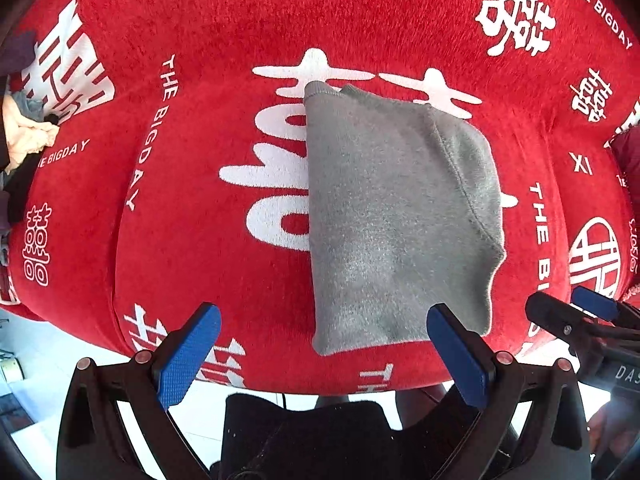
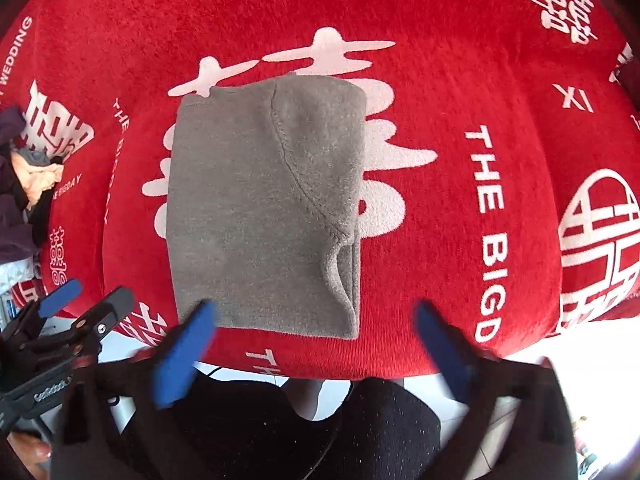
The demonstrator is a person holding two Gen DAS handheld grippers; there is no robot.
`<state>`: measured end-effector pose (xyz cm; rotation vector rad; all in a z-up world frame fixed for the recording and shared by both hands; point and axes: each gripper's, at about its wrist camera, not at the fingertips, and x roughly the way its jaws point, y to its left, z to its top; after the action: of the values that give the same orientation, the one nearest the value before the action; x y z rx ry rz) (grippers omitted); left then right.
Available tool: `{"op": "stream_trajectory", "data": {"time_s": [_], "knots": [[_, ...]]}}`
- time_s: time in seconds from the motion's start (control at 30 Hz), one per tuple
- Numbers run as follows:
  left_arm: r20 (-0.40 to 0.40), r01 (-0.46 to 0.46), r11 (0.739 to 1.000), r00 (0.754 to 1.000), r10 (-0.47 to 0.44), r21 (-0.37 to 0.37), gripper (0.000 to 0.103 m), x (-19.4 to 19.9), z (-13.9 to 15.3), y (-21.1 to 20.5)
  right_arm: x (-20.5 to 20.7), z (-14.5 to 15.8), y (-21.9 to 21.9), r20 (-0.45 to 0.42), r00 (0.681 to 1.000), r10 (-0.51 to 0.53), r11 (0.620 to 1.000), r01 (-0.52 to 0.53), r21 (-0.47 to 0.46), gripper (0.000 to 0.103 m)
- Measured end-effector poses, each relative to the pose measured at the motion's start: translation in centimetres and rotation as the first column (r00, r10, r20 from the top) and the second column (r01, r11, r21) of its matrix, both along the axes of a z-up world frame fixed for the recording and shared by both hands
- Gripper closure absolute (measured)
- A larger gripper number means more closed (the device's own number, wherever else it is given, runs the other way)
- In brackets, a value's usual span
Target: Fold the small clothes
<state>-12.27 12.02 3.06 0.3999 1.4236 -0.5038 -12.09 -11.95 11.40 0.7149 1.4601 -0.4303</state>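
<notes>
From the left wrist, the left gripper [image 1: 324, 356] hangs with its blue pads spread wide and nothing between them, looking straight down on a grey garment [image 1: 396, 220] folded into a compact block on the red printed blanket [image 1: 200, 40]; the garment's near edge lies just beyond the pads, apart from them. A heap of other clothes [image 1: 28, 132] sits at the blanket's far left edge. From the right wrist, the right gripper [image 2: 316, 352] is likewise spread wide and empty, its pads blurred, above the near edge of the same garment [image 2: 260, 208], whose seamed flap lies folded across the right side. The fold looks finished, yet that flap curls open at its lower corner, so it may spring loose unpressed. A pad that dips low could also snag the fleece and drag the block askew.
</notes>
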Motion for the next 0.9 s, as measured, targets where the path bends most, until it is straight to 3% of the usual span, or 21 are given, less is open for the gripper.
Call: {"op": "stream_trajectory", "data": {"time_s": [0.33,0.9], "knots": [[-0.026,0.013,0.999,1.0,-0.012,0.037,0.0,0.0,1.2,0.6,0.4,1.8,0.5,-0.018,1.0,0.011,1.0,-0.011,-0.008,0.0],[-0.034,-0.004,0.999,0.999,0.005,0.036,0.0,0.5,3.3,1.6,1.6,4.2,1.8,-0.055,0.997,0.056,0.997,-0.058,-0.041,0.0]]}}
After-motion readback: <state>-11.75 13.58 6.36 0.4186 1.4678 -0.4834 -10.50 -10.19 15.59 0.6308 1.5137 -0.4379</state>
